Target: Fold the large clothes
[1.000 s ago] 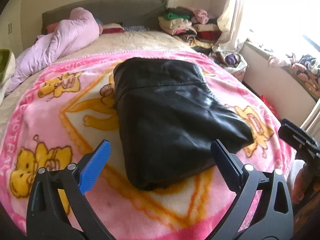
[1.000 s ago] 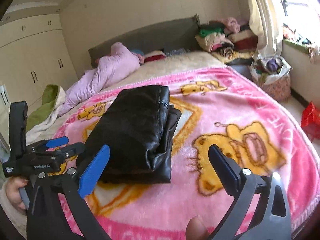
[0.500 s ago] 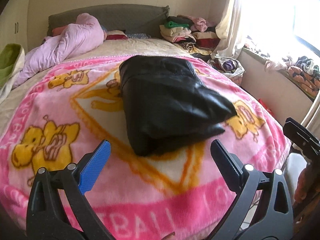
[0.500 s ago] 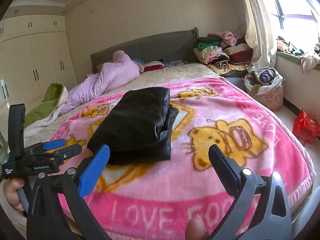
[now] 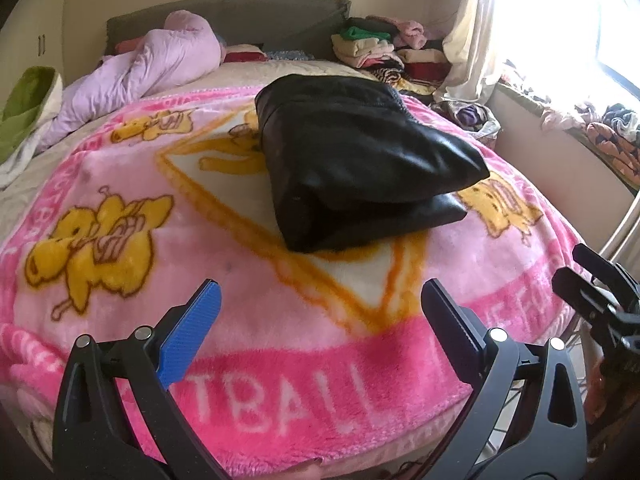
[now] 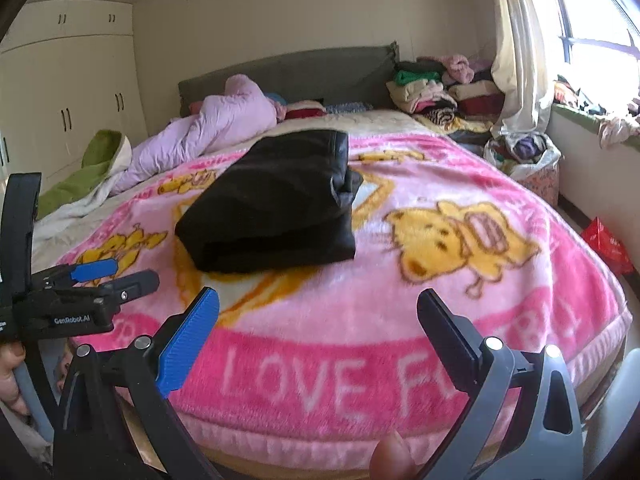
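Observation:
A black garment (image 5: 352,160) lies folded in a thick rectangle on the pink cartoon blanket (image 5: 120,168) in the middle of the bed. It also shows in the right wrist view (image 6: 276,204). My left gripper (image 5: 320,312) is open and empty, held near the foot of the bed, well short of the garment. My right gripper (image 6: 318,320) is open and empty, also back at the foot edge. The left gripper shows at the left of the right wrist view (image 6: 108,276).
A lilac quilt (image 6: 208,128) and a green cloth (image 6: 80,176) lie at the bed's head and left. Stacked folded clothes (image 6: 432,92) sit at the back right by the curtain. A bag of clothes (image 6: 528,160) and a red bag (image 6: 608,244) are on the floor at the right.
Both grippers have drawn back from the folded black garment toward the foot of the bed. The garment has stayed in place.

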